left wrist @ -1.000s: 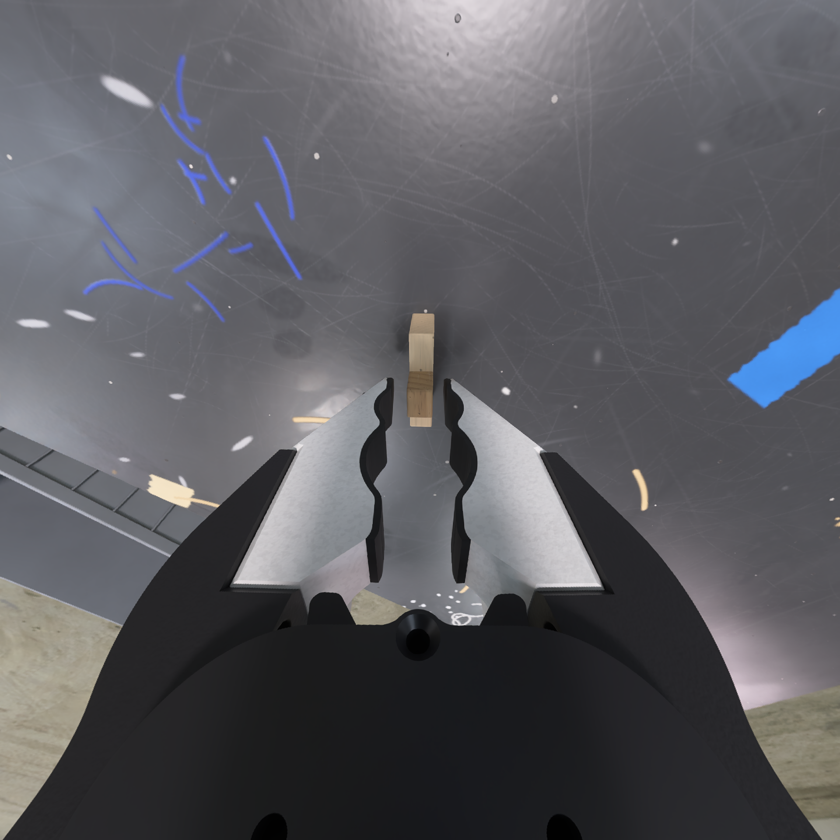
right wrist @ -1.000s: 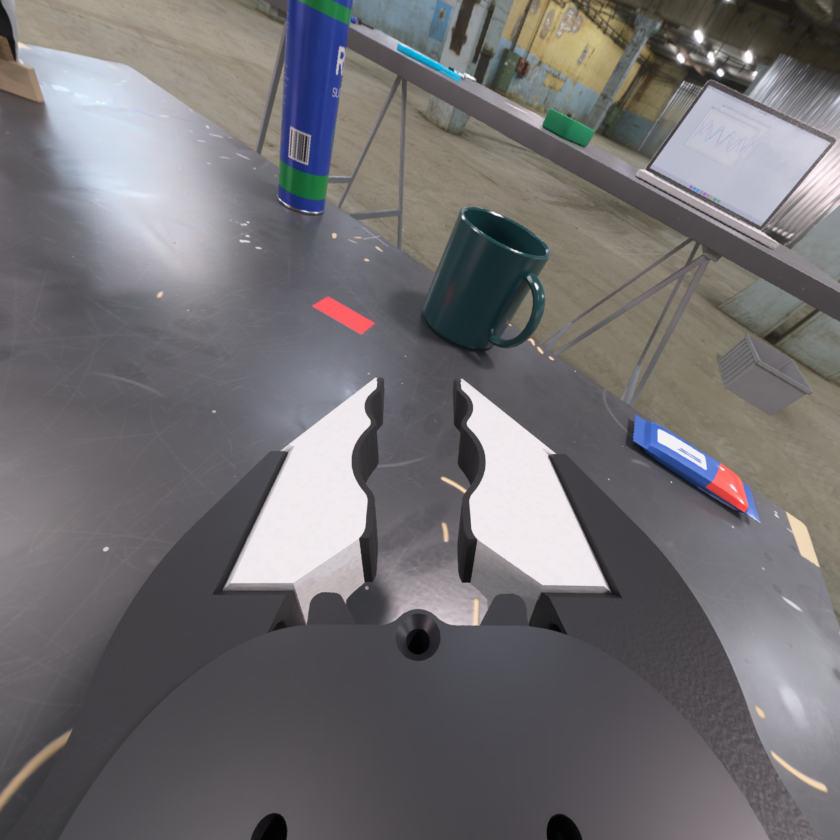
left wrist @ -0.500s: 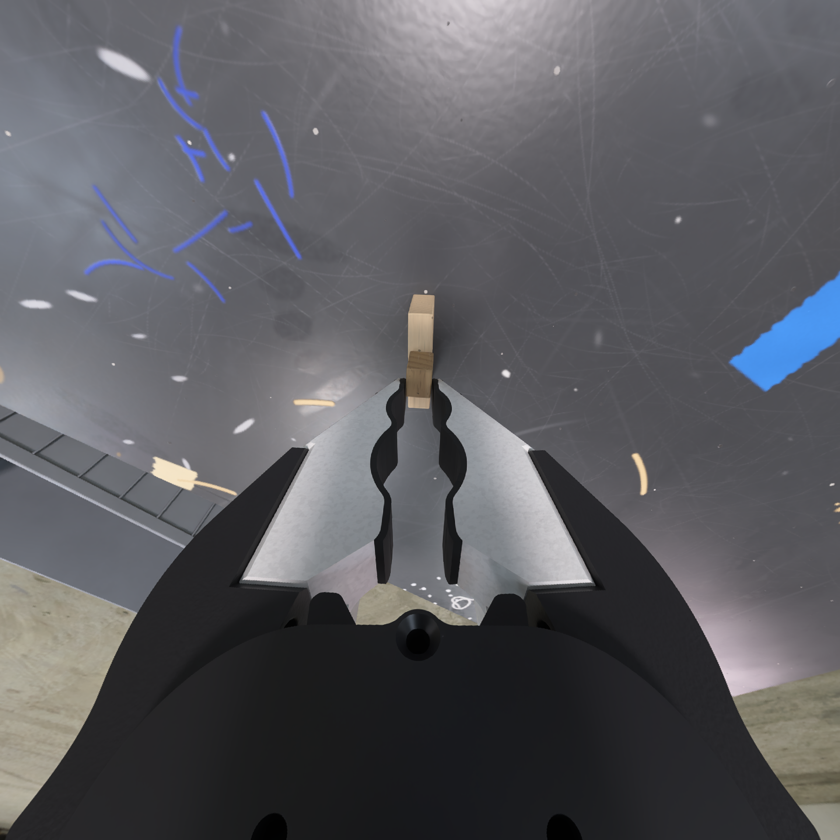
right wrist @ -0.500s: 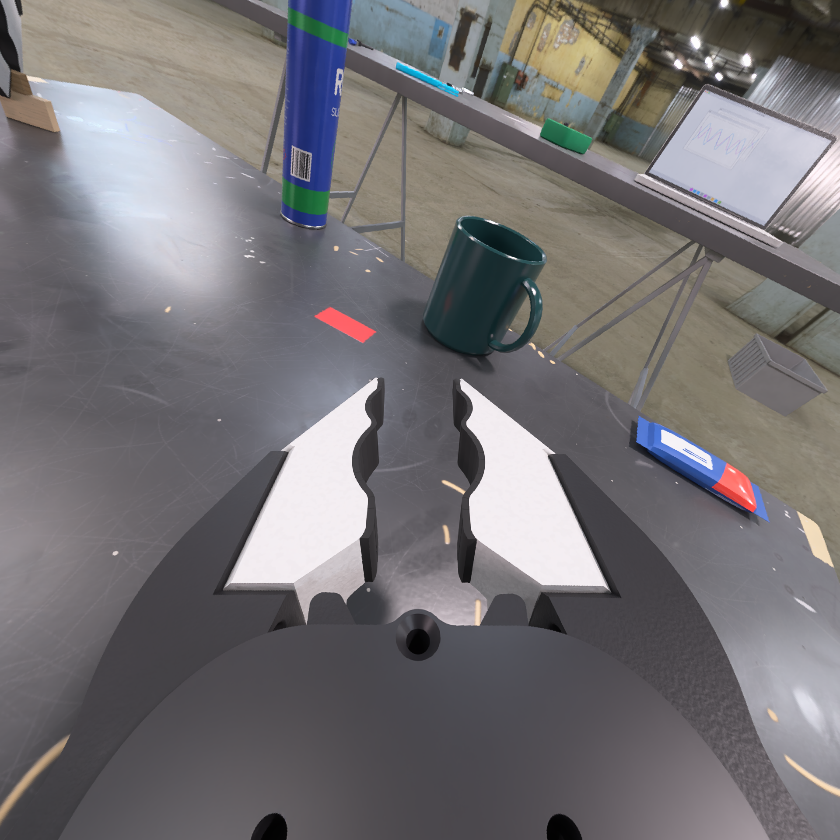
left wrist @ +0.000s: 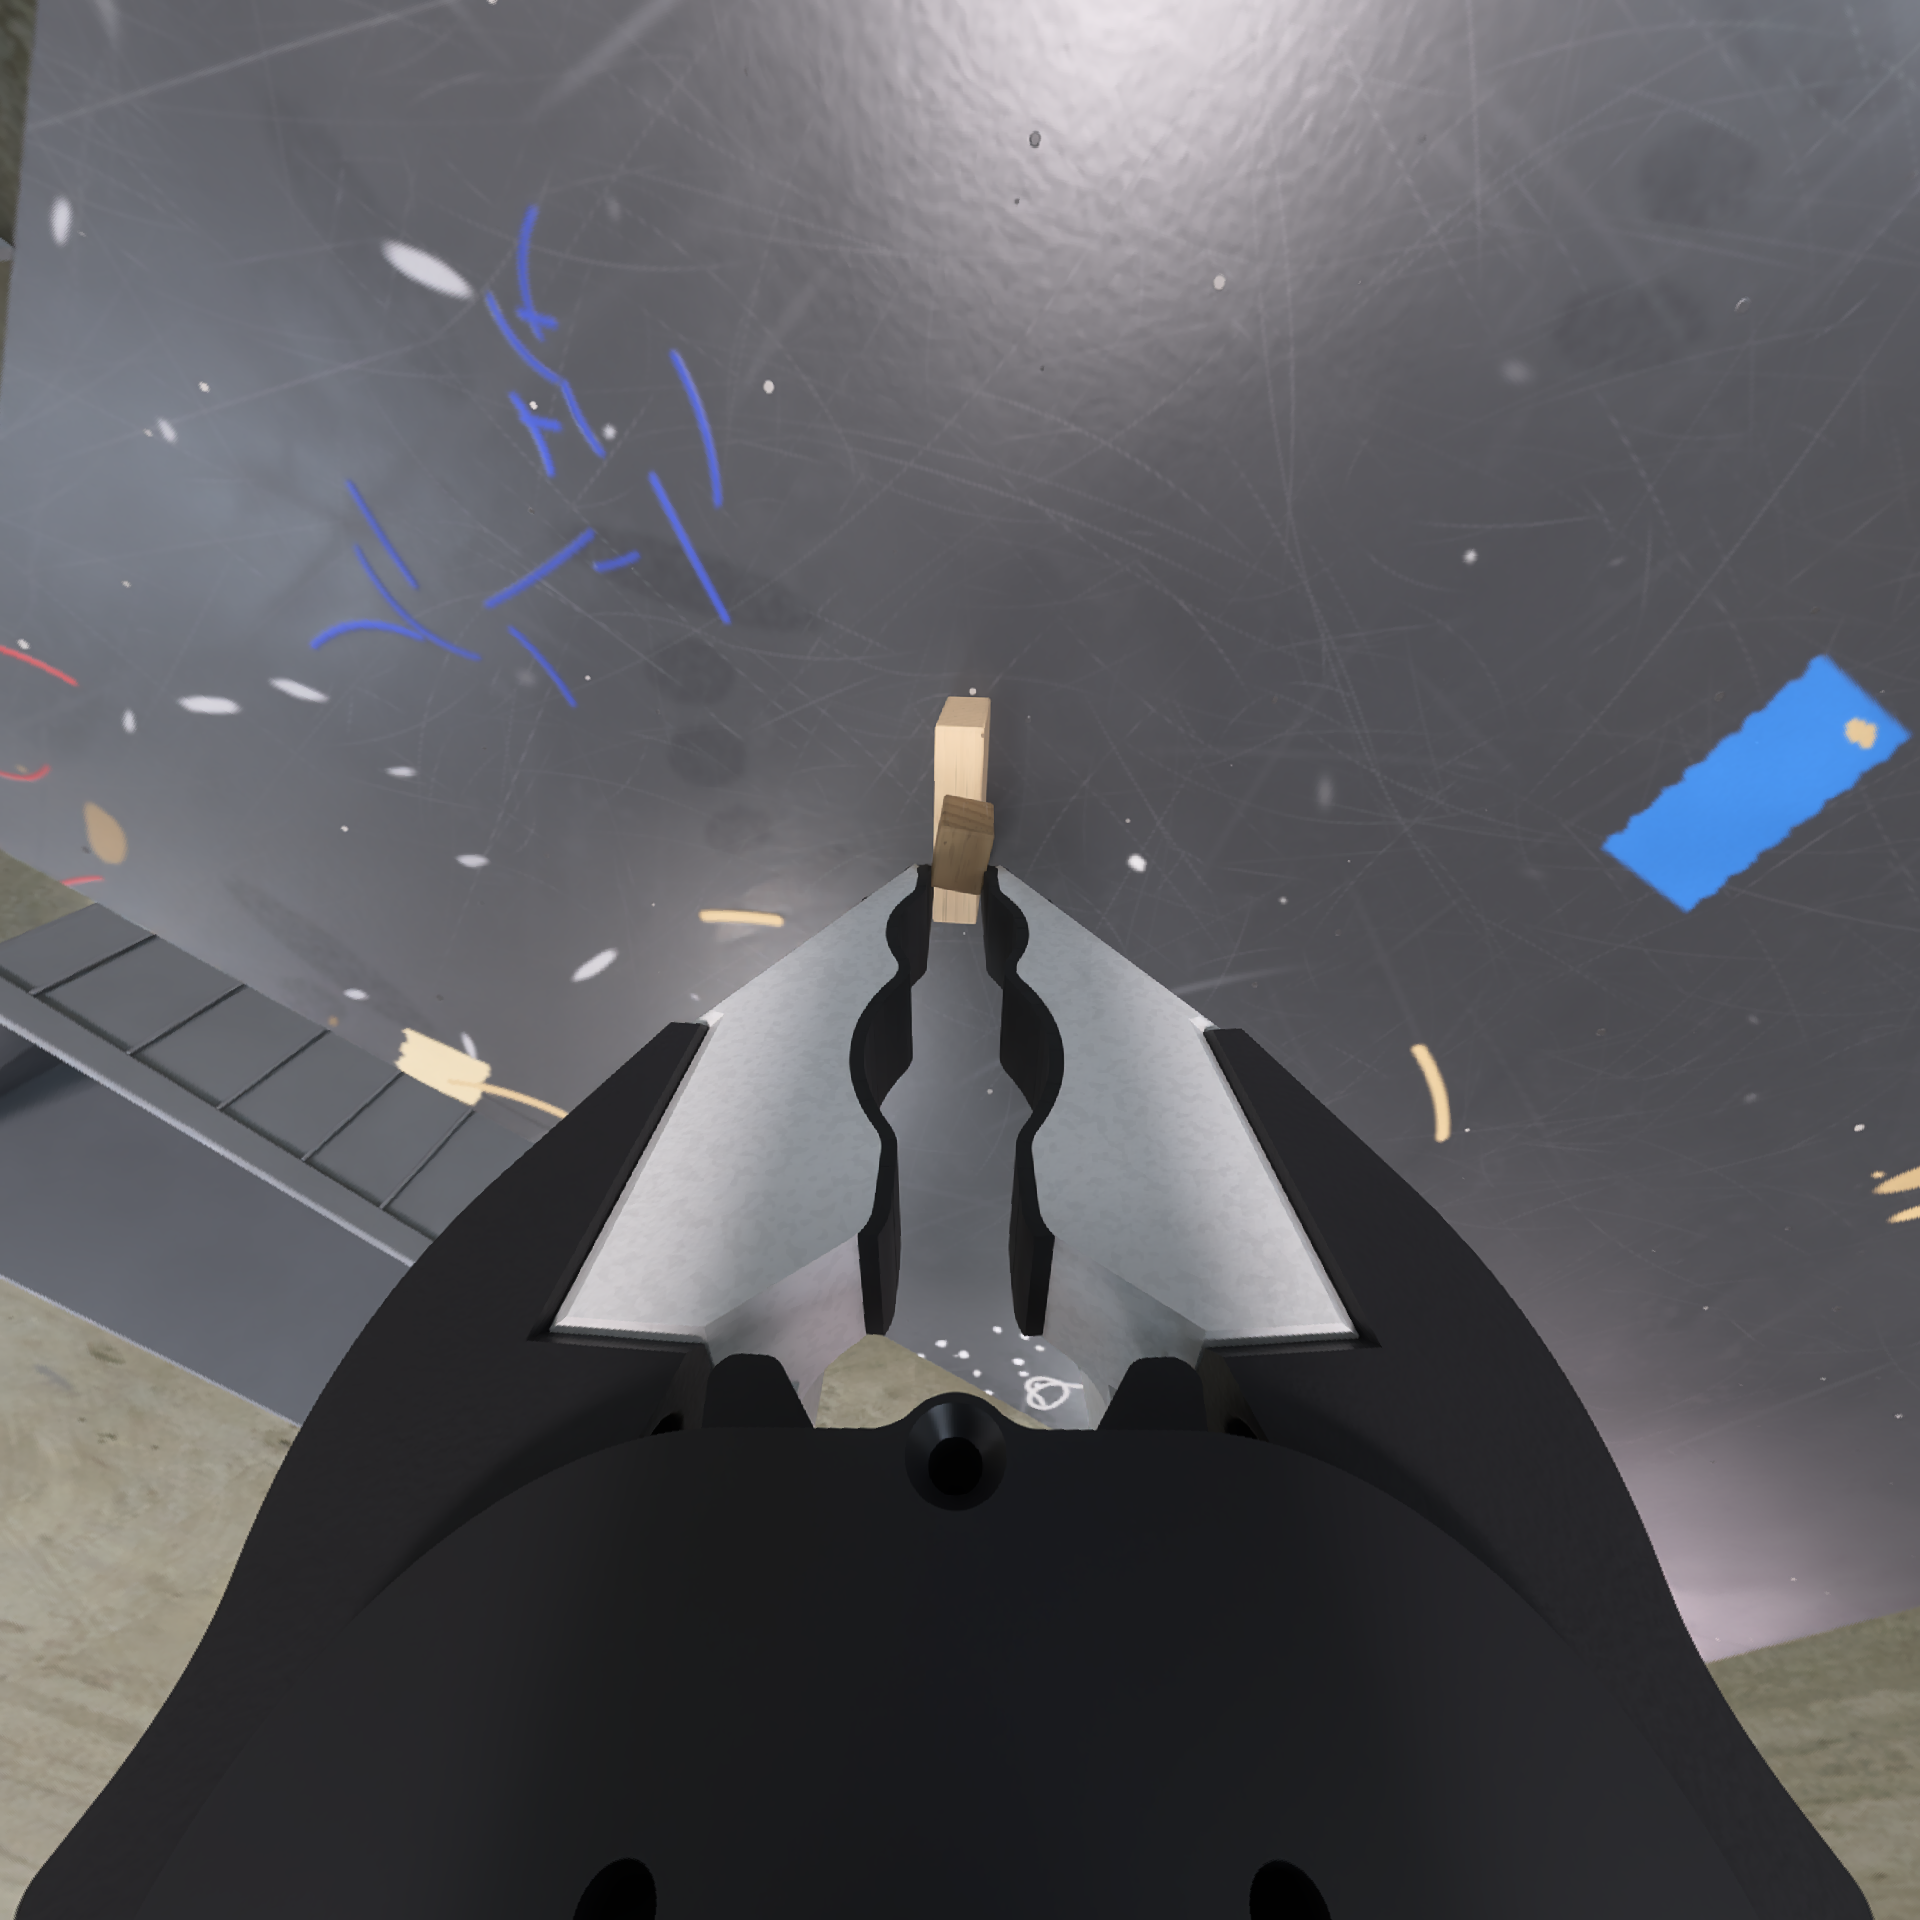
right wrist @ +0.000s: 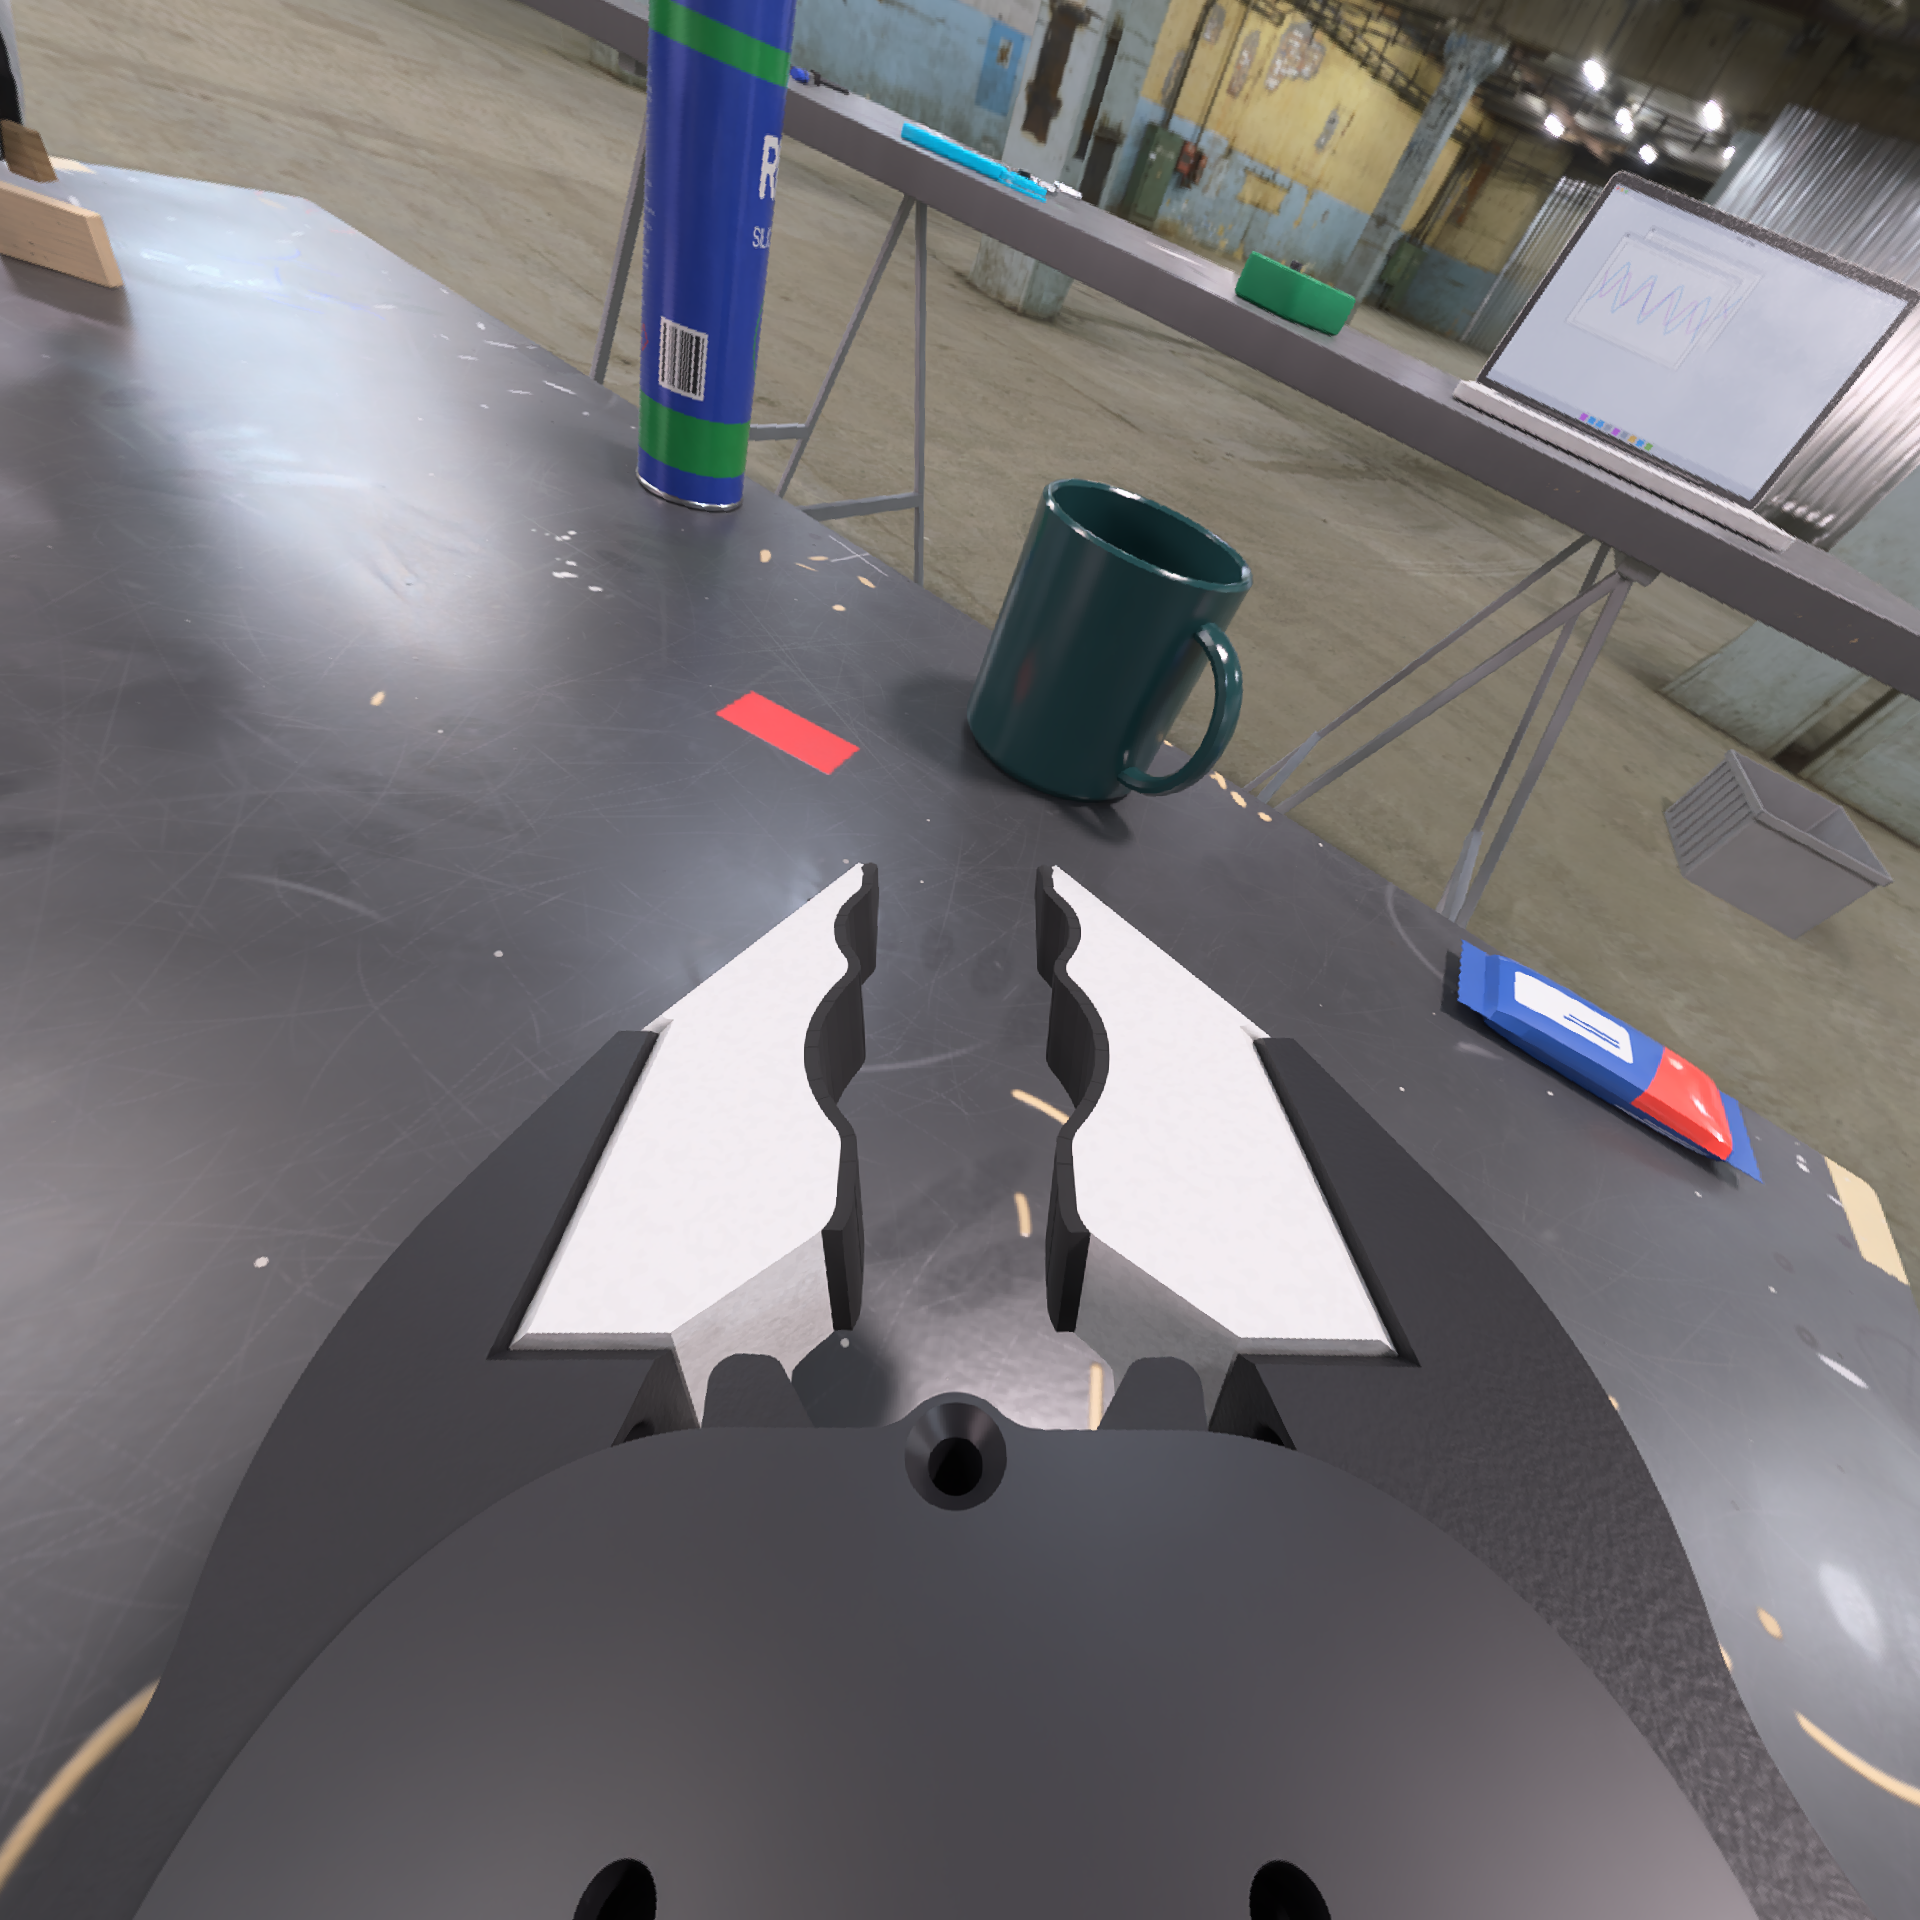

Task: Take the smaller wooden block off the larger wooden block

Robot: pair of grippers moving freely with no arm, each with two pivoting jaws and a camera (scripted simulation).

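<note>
Wooden and darker, the smaller wooden block (left wrist: 960, 860) is pinched at the tips of the left gripper (left wrist: 956, 902), above the paler larger wooden block (left wrist: 961, 750) on the scratched grey table (left wrist: 1299, 436). The right gripper (right wrist: 956, 902) is held spread over bare tabletop.

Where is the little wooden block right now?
In the left wrist view, the smaller wooden block sits mid-frame, pinched between the left gripper tips, just in front of the larger wooden block.

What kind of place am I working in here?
Probably a warehouse or industrial workshop. Beyond the scratched dark table lie a bare concrete floor, a long trestle bench with an open laptop, and worn painted walls under ceiling lights.
</note>
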